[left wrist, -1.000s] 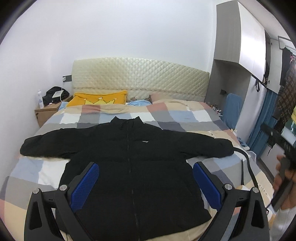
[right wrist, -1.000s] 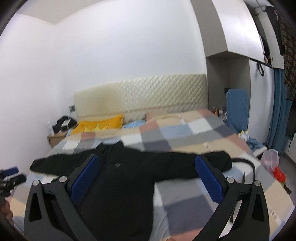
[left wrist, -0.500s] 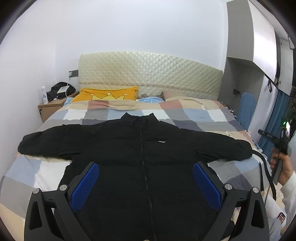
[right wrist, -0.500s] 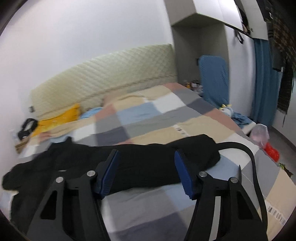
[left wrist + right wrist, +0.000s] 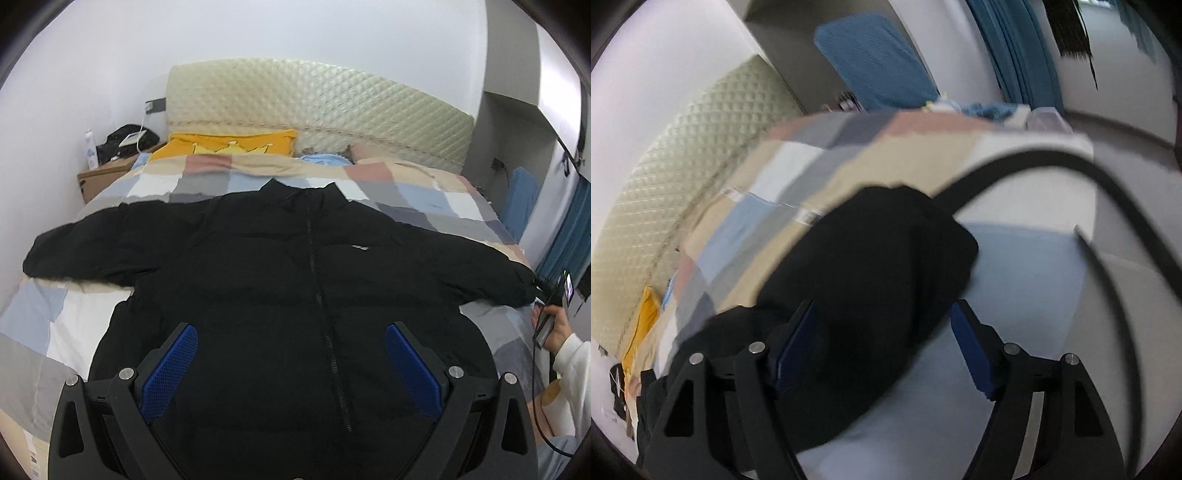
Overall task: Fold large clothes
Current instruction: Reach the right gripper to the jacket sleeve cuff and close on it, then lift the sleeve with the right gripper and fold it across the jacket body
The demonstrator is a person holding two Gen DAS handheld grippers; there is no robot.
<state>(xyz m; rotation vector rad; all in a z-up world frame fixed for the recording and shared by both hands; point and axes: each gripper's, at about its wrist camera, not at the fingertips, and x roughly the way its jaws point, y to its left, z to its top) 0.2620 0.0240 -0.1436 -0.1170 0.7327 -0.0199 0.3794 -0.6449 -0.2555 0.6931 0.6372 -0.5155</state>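
Observation:
A large black puffer jacket (image 5: 295, 280) lies zipped and face up on the bed, both sleeves spread out sideways. My left gripper (image 5: 291, 363) hovers open over its lower front, blue pads on either side of the zipper, holding nothing. In the right wrist view, my right gripper (image 5: 882, 332) is low over the cuff end of the jacket's right sleeve (image 5: 886, 251). Its jaws are opening and the sleeve lies between them. The right pad stands clear of the cloth. In the left wrist view, a hand (image 5: 557, 328) holds that gripper by the sleeve tip.
The bed has a checkered quilt (image 5: 417, 192), a quilted headboard (image 5: 314, 103) and a yellow pillow (image 5: 229, 144). A nightstand (image 5: 103, 173) with a bottle and a black bag stands at the left. A black cable (image 5: 1071, 166) arcs over the bed corner. A blue chair (image 5: 875, 62) and curtains are beyond.
My left gripper came down and closer over the jacket. My right gripper swung down and rolled toward the right sleeve end, which now sits between its jaws.

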